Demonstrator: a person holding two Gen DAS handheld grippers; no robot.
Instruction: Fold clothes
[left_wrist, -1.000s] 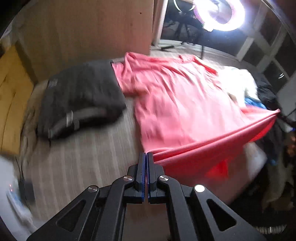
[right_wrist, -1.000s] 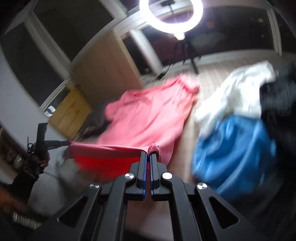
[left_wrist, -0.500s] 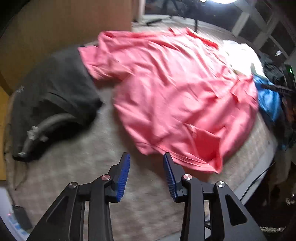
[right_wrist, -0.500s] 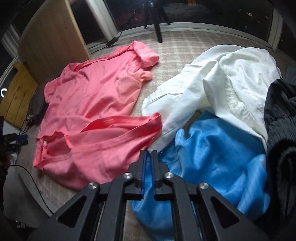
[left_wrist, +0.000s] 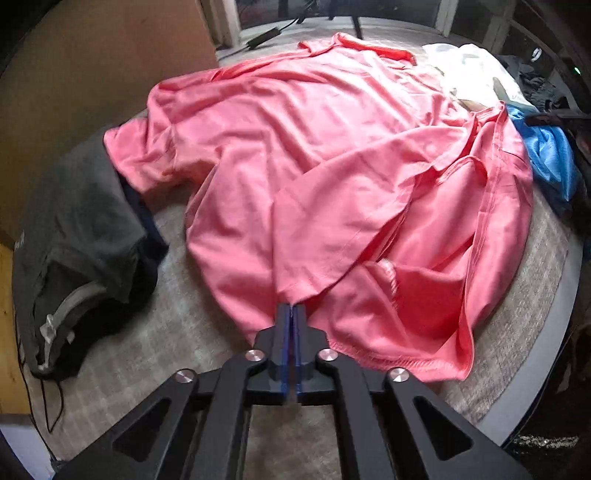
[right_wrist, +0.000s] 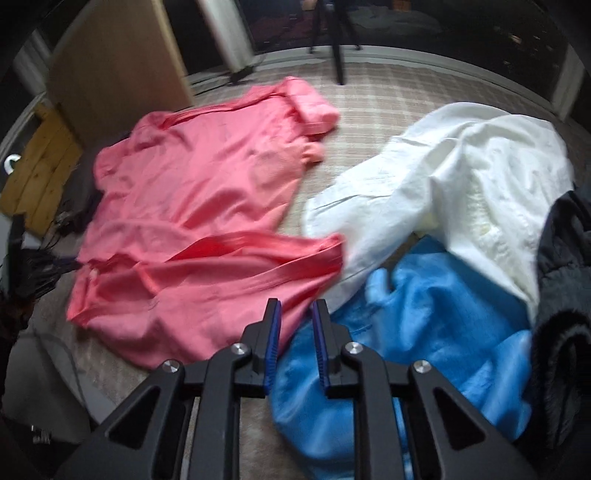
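A pink shirt (left_wrist: 314, 155) lies spread on the checked bed cover, its lower part folded back and rumpled. It also shows in the right wrist view (right_wrist: 192, 206). My left gripper (left_wrist: 293, 308) is shut, its tips pinching a fold of the pink shirt at its near edge. My right gripper (right_wrist: 296, 308) is open and empty, just above the shirt's hem corner and the edge of a blue garment (right_wrist: 413, 332).
A dark grey garment (left_wrist: 77, 229) lies left of the shirt. A white shirt (right_wrist: 454, 184) and a black garment (right_wrist: 565, 266) lie at the right. A wooden panel (left_wrist: 85, 66) stands behind. The bed edge (left_wrist: 532, 391) runs at the near right.
The lifted hem was laid down on the bed. My left gripper opened, then shut again on a fold at the shirt's near edge. My right gripper has let go and opened.
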